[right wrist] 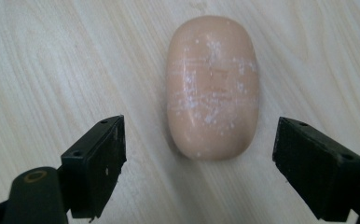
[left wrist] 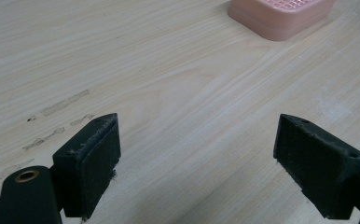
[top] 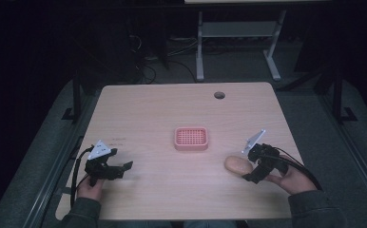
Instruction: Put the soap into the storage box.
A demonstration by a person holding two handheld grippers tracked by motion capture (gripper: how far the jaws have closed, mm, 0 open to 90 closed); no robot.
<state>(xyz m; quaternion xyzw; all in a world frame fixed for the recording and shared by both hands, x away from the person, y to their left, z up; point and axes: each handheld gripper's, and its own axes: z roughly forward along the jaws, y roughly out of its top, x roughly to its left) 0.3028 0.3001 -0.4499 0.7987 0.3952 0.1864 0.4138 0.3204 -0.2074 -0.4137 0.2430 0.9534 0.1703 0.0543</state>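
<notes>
A peach oval bar of soap (top: 238,165) (right wrist: 211,86) lies flat on the wooden table (top: 153,109), right of centre near the front. My right gripper (top: 254,175) (right wrist: 199,170) stands just right of the soap with its jaws wide open; the soap's near end lies between the fingertips and touches neither pad. A pink soap dish (top: 191,138) (left wrist: 280,16) with a gridded top sits at the table's middle. My left gripper (top: 124,167) (left wrist: 197,163) rests at the front left, open, with bare wood between its jaws.
A round cable hole (top: 219,95) sits near the table's far edge. Faint scuff marks (left wrist: 57,119) show on the wood by the left gripper. Beyond the table stand a white desk frame (top: 238,42) and cables on a dark floor.
</notes>
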